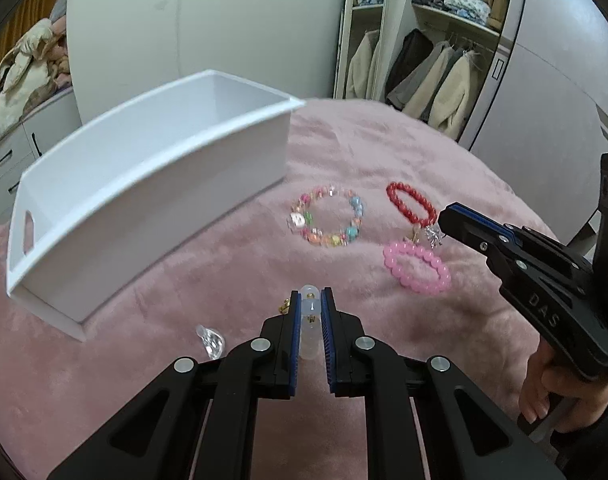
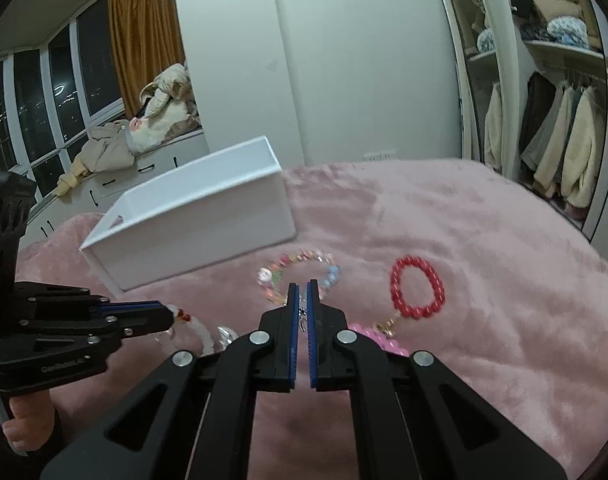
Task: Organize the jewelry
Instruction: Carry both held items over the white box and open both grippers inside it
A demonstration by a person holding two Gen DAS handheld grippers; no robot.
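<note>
My left gripper (image 1: 311,300) is shut on a white translucent bead bracelet (image 1: 310,328), just in front of the white open box (image 1: 151,200). My right gripper (image 2: 302,294) is shut on a small silver charm piece (image 2: 302,314), which also shows at its tip in the left wrist view (image 1: 434,236). On the pink blanket lie a multicolour bead bracelet (image 1: 326,216), a red bead bracelet (image 1: 410,202) with a gold charm, and a pink bead bracelet (image 1: 418,266). The right gripper sits between the red and pink bracelets.
A clear crystal piece (image 1: 211,342) lies on the blanket (image 1: 344,152) left of my left gripper. The box (image 2: 191,216) has a handle slot in its left end. A wardrobe with hanging coats (image 1: 432,80) stands behind the bed.
</note>
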